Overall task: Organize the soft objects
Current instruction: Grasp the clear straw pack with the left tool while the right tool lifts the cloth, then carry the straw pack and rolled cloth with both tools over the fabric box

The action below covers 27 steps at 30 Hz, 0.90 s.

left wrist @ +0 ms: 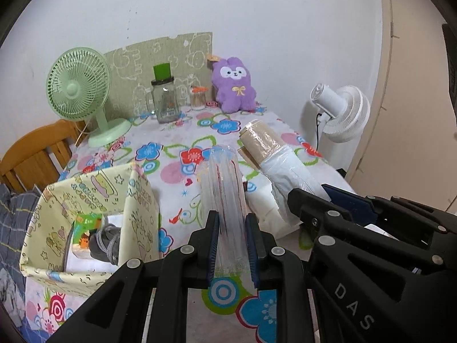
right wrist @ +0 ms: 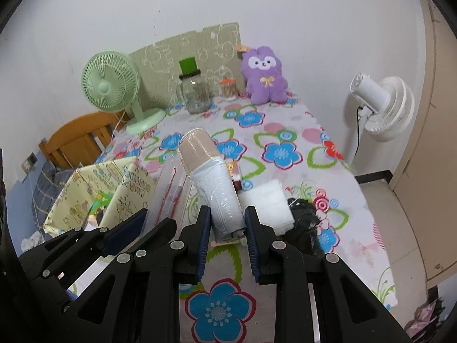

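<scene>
The left tongs (left wrist: pixel 232 243) are clamped tight on a clear plastic sleeve of cups (left wrist: pixel 224 188), its far end tilted up and away. Just right of them, the right tongs (right wrist: pixel 227 230) are closed on a second sleeve, white cups nearest the pads and tan cups (right wrist: pixel 200 148) at the far end. Both stacks look lifted off the flowered surface (right wrist: pixel 282 154).

The step in hand seems to be carrying these 2 light bundles to storage. The yellow fabric bin (left wrist: pixel 94 194) stands just left of the left tongs, open at the top, with a grey shoe-like item and a green packet already inside. The next move likely calls for swinging each sleeve over the bin's rim and lowering it before letting go; the clear sleeve is soft and could crumple under a hard squeeze.

Right of the bin, a white folded pad (right wrist: pixel 271 203) and a black bundle (right wrist: pixel 305 228) lie on the surface. Beyond the bin the surface is mostly bare back to a green fan (left wrist: pixel 78 85), a glass jar (left wrist: pixel 165 100) and a purple plush (left wrist: pixel 235 85) along the wall. The bin sits close to the surface's left edge, beside a wooden chair (left wrist: pixel 37 154).
</scene>
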Each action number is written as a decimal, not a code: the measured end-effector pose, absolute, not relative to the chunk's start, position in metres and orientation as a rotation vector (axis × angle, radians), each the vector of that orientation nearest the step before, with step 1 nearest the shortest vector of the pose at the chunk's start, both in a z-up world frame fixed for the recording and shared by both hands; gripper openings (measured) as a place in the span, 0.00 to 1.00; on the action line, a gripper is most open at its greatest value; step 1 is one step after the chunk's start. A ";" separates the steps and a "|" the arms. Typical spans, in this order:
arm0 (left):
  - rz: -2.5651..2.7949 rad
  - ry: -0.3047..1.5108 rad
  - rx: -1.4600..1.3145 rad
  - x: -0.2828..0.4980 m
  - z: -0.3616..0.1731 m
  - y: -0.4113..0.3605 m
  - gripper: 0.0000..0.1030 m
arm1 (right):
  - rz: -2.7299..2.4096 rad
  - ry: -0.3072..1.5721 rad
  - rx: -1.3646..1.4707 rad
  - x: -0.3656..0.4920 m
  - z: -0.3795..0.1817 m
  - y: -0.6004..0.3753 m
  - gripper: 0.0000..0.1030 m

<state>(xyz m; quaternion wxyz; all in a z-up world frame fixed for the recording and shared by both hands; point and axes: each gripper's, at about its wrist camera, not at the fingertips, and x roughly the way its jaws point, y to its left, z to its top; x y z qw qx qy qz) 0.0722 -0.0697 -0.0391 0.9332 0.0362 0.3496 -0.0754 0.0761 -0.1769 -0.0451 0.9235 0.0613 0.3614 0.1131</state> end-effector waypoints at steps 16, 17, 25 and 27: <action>-0.205 0.665 0.088 0.064 -0.008 -0.071 0.17 | 0.187 0.665 0.120 0.061 -0.010 -0.181 0.27; -0.206 0.666 0.088 0.065 -0.008 -0.070 0.17 | 0.185 0.665 0.122 0.060 -0.010 -0.180 0.27; -0.198 0.658 0.084 0.065 -0.004 -0.059 0.17 | 0.193 0.660 0.109 0.061 -0.004 -0.167 0.27; -0.191 0.656 0.082 0.065 -0.002 -0.054 0.17 | 0.201 0.657 0.105 0.062 -0.002 -0.162 0.27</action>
